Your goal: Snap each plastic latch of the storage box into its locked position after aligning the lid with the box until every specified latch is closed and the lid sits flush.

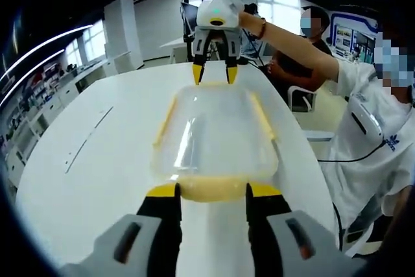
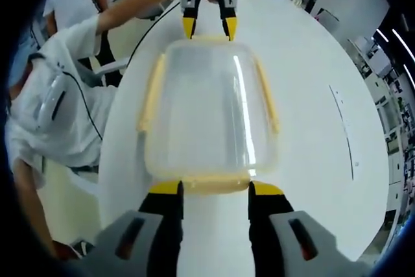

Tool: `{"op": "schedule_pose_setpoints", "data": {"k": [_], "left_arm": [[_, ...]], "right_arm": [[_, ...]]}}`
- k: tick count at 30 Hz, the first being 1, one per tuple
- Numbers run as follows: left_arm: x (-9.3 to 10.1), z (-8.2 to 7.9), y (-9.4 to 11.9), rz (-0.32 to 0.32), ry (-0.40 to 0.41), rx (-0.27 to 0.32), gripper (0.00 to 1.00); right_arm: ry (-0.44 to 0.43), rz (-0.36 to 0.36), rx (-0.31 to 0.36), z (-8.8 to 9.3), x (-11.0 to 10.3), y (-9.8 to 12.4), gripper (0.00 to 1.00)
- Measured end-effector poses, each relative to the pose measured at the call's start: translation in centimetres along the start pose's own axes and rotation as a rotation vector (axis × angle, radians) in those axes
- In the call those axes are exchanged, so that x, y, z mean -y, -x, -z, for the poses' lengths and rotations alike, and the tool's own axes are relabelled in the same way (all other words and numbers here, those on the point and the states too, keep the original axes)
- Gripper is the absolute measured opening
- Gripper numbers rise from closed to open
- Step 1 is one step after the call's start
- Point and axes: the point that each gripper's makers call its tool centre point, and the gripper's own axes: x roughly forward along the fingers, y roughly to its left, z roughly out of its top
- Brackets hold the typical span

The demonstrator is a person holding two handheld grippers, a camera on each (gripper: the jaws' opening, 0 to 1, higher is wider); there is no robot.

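Left gripper fingers flanking storage box end latch

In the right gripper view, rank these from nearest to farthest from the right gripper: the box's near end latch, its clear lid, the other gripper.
1. Near end latch, between the right gripper jaws.
2. Clear lid, mid-table just beyond.
3. Left gripper, at the box's far end.

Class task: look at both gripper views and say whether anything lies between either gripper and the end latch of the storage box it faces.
Nothing visible does. The left gripper has its jaws open at the near end latch of the storage box; the right gripper stands likewise at the opposite end latch. Bare white table surrounds the box.
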Motion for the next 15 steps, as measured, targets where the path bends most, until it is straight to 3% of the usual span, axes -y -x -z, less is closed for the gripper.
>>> {"op": "schedule_pose_setpoints", "data": {"k": [5, 7, 9, 15], "left_arm": [[-0.1, -0.1, 0.1, -0.002, -0.005, 0.011, 0.38], [-0.1, -0.1, 0.0, -0.004, -0.008, 0.012, 0.46], [-0.5, 0.0, 0.1, -0.026, -0.013, -0.003, 0.57], [-0.7, -0.5, 0.6, -0.047, -0.007, 0.015, 0.68]], "right_arm": [[0.01, 0.017, 0.026, 0.0, 0.2, 0.1, 0.39], [0.004, 0.042, 0.036, 0.1, 0.7, 0.2, 0.5], [0.023, 0.116, 0.064, -0.1, 1.8, 0.3, 0.64], [-0.015, 0.13, 0.114, -0.1, 1.8, 0.7, 0.77]]}}
